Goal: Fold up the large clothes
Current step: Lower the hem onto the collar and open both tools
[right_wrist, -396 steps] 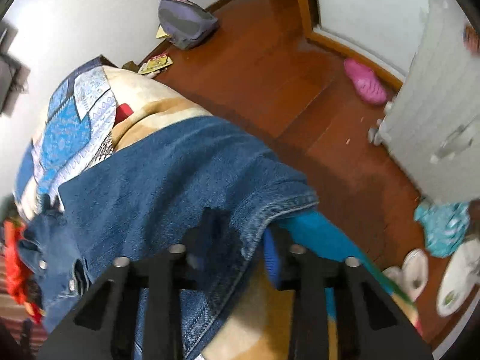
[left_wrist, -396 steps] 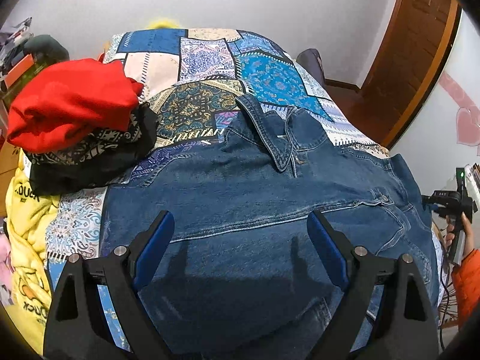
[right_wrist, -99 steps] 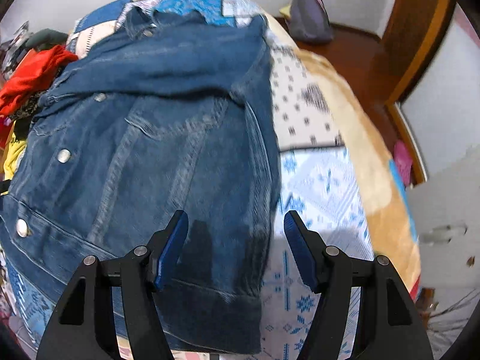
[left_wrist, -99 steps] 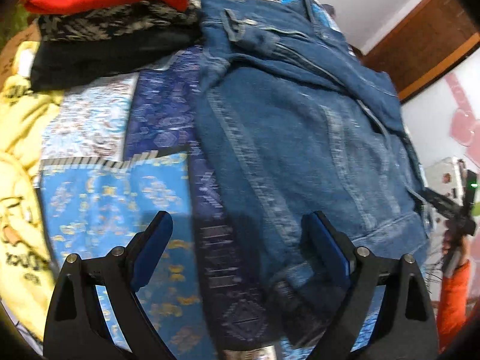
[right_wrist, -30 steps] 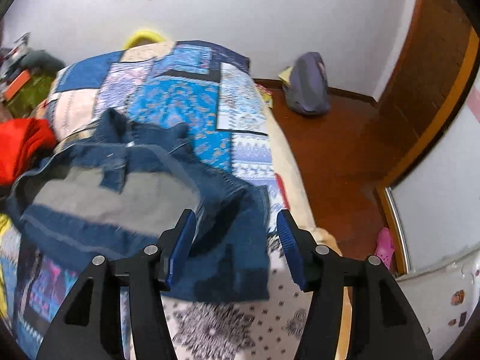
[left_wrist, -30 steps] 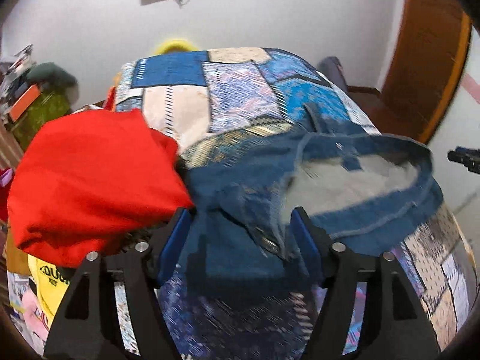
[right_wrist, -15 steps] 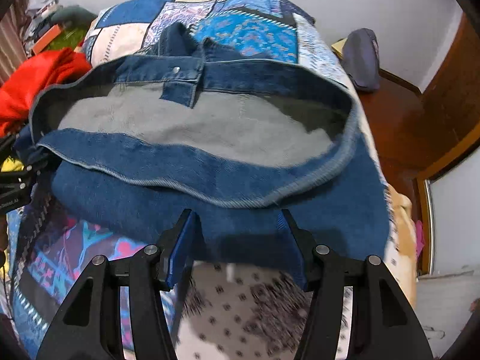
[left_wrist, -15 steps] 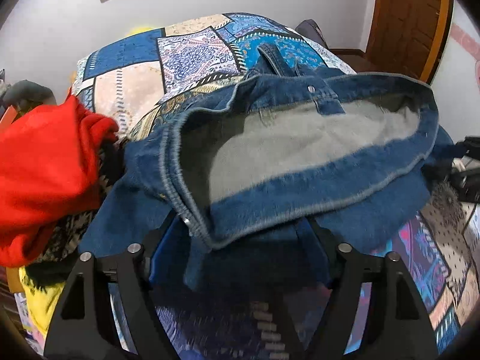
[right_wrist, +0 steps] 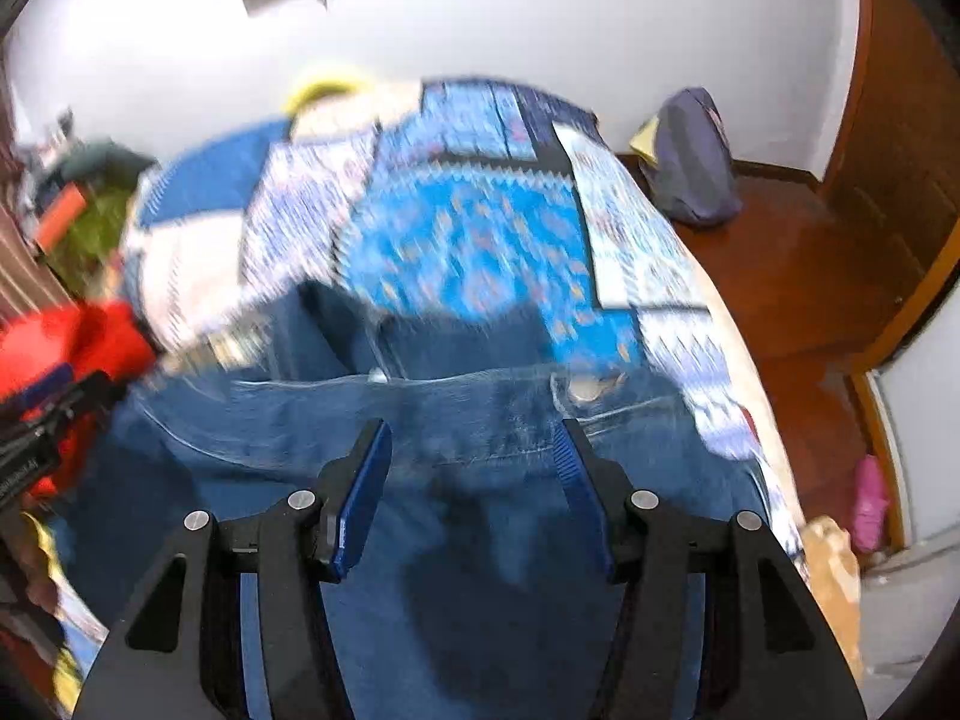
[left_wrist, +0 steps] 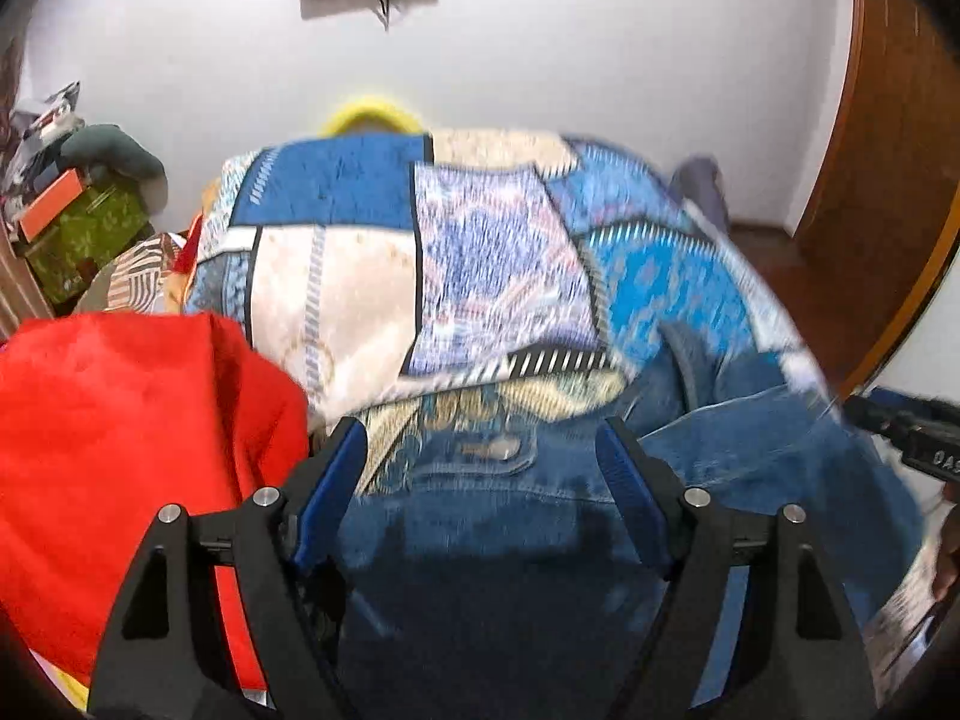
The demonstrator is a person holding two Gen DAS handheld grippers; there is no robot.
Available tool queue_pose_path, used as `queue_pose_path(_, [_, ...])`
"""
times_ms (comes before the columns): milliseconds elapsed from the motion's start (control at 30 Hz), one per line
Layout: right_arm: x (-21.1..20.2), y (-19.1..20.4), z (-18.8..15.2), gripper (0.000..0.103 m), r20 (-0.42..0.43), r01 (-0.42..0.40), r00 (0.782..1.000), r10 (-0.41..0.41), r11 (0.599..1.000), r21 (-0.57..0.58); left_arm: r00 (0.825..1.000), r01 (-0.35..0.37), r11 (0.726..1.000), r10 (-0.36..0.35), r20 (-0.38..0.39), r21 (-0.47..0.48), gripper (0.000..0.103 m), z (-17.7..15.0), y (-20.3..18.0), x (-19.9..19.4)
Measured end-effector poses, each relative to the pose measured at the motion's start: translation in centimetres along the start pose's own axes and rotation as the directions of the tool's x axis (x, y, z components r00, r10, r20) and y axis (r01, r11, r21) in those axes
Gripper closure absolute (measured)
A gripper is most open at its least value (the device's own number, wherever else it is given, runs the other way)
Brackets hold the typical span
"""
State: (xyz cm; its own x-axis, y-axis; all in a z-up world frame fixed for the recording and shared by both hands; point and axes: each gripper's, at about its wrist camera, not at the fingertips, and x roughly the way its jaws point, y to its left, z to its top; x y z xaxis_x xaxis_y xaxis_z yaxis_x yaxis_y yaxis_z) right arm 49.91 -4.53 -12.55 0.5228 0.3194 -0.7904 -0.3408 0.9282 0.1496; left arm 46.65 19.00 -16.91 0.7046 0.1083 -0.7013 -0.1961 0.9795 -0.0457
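A blue denim jacket (left_wrist: pixel 750 450) lies folded on the patchwork bedspread (left_wrist: pixel 480 252), its collar (left_wrist: pixel 684 354) at the far end. My left gripper (left_wrist: pixel 480 429) hangs over the jacket's left part, jaws wide, the inner faces of both pads bare; the denim lies flat beneath them. In the right wrist view, the jacket (right_wrist: pixel 240 438) shows a metal button (right_wrist: pixel 585 390) on its far edge. My right gripper (right_wrist: pixel 474 426) is open over the jacket's right part, nothing pressed between its pads. Both views are blurred by motion.
A pile topped by a red garment (left_wrist: pixel 120 450) lies just left of the jacket. The bedspread (right_wrist: pixel 468 240) runs to the white wall. A grey backpack (right_wrist: pixel 690 168) and a pink slipper (right_wrist: pixel 870 498) sit on the wooden floor at right. Clutter with a green box (left_wrist: pixel 78 234) stands far left.
Half a second ago the jacket's hem was raised in a loop showing its pale inside. Now the denim lies flat, and both grippers have moved forward over it.
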Motion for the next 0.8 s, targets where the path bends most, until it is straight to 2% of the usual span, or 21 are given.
queue_pose_path(133, [-0.5,1.1,-0.7,0.051,0.001,-0.005,1.0,0.005,0.999,-0.046,1.0,0.031,0.999,-0.031,0.002,0.008,0.025,0.0,0.1,-1.2])
queue_pose_path(233, [-0.9,1.8,-2.1,0.051,-0.021,-0.003,1.0,0.001,0.995,-0.101,0.998,0.053,0.998,-0.052,-0.019,0.024,0.025,-1.2,-0.4,-1.8])
queue_pose_path(467, [-0.4,3.7,-6.8,0.051,-0.114,-0.039,0.993,0.014,0.975,-0.217,0.986,0.114,0.99,-0.102,-0.135,0.086,0.025,-6.4,-2.7,-2.0])
queue_pose_path(567, [0.6,4.3,-9.2,0.051,-0.153,-0.014,0.988,-0.029,0.962,-0.271,0.974,0.138,0.986,-0.119,-0.193,0.09,0.025,-8.7,-3.3,-1.4])
queue_pose_path(633, [0.7,4.2,-10.5,0.051,-0.137,0.007,0.989,-0.049,0.956,-0.292,0.97,0.136,0.986,-0.113,-0.215,0.094,0.025,-10.0,-3.4,-1.1])
queue_pose_path(667, [0.3,4.0,-11.0,0.048,-0.106,0.016,0.993,-0.048,0.958,-0.287,0.968,0.127,0.987,-0.102,-0.23,0.1,0.025,-10.8,-3.5,-0.9])
queue_pose_path(733, [-0.2,3.5,-11.3,0.035,-0.098,0.038,0.993,-0.067,0.96,-0.276,0.976,0.105,0.987,-0.078,-0.204,0.122,0.021,-11.6,-3.6,-1.2])
queue_pose_path(800, [-0.7,2.7,-11.5,0.032,-0.108,0.03,0.992,-0.057,0.97,-0.242,0.978,0.092,0.988,-0.067,-0.196,0.125,0.019,-12.4,-3.5,-1.9])
